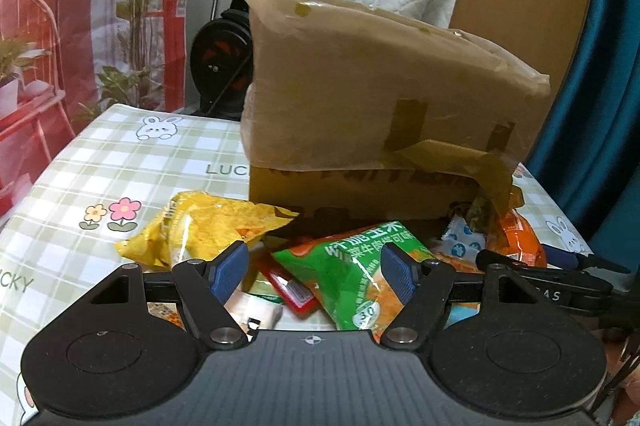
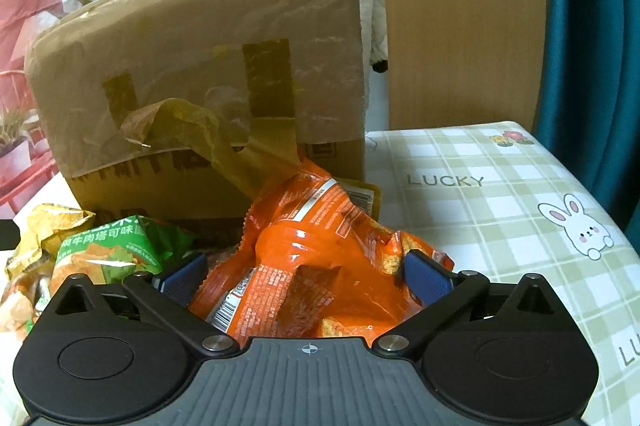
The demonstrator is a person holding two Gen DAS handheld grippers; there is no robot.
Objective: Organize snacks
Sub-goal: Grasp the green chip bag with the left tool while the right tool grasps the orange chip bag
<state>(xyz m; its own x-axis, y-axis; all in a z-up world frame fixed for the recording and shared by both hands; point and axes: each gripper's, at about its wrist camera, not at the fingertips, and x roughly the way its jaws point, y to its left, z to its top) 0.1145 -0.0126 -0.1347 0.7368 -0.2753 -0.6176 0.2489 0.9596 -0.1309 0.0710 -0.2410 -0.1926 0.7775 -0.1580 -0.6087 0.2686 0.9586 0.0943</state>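
With the right gripper [image 2: 304,276] spread wide around the orange bag [image 2: 320,266] and nothing yet held, and the left gripper [image 1: 314,268] half open above the green bag [image 1: 360,266], the slippery orange bag can be pushed toward the cardboard box [image 2: 200,73] at 12 o'clock if the jaws are closed too early.

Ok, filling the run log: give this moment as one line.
left gripper: open over green bag | right gripper: open around orange bag | box: behind pile

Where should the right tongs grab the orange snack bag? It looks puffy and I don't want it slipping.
Grip the orange snack bag across its crumpled near part, coming from the front. The open right tongs already straddle it there, and the cardboard box blocks the far side.
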